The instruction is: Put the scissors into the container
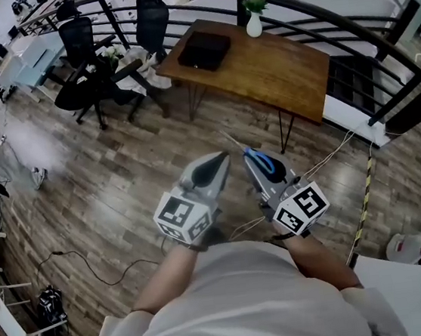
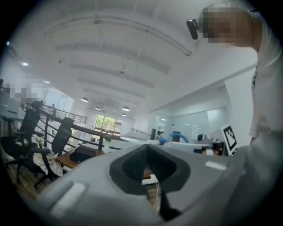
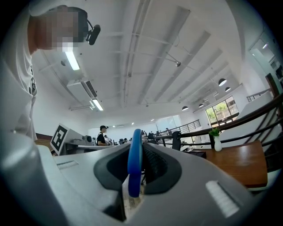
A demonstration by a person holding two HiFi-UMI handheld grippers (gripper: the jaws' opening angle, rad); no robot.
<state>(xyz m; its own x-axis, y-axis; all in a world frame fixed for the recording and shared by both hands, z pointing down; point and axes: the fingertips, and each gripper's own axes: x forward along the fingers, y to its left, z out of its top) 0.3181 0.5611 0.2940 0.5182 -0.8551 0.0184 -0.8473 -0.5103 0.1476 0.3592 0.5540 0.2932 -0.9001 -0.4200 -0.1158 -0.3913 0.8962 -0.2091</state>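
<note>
Of the scissors (image 3: 134, 163) only a blue handle loop is showing clearly; the right gripper (image 1: 250, 157) is clamping it upright between its jaws. The left gripper (image 1: 219, 161) is keeping its jaws together, empty.

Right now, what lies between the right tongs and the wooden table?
Only bare floor before the table, in the head view; the right tongs hold the scissors.
</note>
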